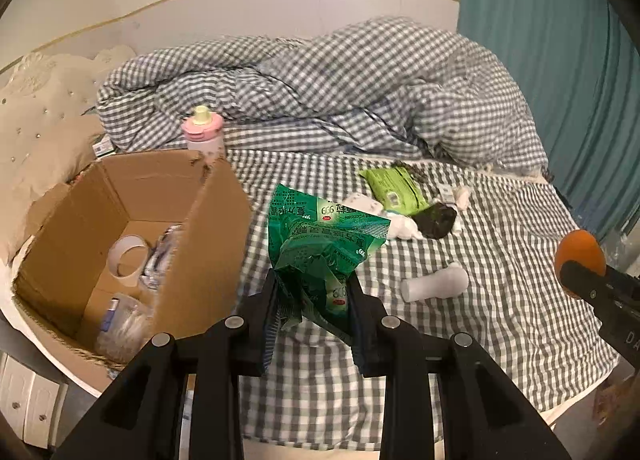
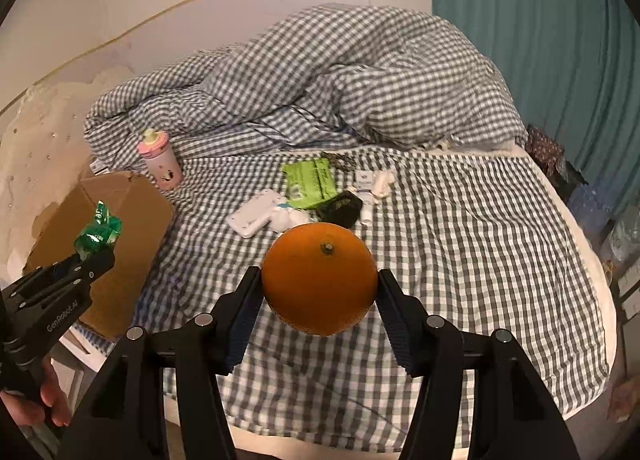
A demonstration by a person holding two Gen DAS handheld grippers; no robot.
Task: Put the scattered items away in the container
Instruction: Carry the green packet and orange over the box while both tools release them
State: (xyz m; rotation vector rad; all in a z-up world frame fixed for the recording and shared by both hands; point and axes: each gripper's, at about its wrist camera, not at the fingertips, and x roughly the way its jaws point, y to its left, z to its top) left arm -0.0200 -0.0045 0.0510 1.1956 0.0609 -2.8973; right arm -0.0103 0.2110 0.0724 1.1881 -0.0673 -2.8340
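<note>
My left gripper (image 1: 314, 284) is shut on a crumpled green medicine bag (image 1: 324, 244) and holds it above the checked bed, just right of the open cardboard box (image 1: 216, 228). The box holds a tape roll (image 1: 128, 260) and a clear plastic item. My right gripper (image 2: 318, 280) is shut on an orange (image 2: 320, 278), held over the bed's front part. In the right wrist view the left gripper (image 2: 86, 260) with the green bag (image 2: 98, 234) is in front of the box (image 2: 132, 216).
On the bed lie a green wipes pack (image 2: 312, 180), a white case (image 2: 256, 212), a dark pouch (image 2: 340, 206), small white tubes (image 2: 370, 188) and a white roll (image 1: 436, 284). A pink bottle (image 1: 202, 134) stands behind the box. A bunched duvet (image 1: 320, 88) fills the back.
</note>
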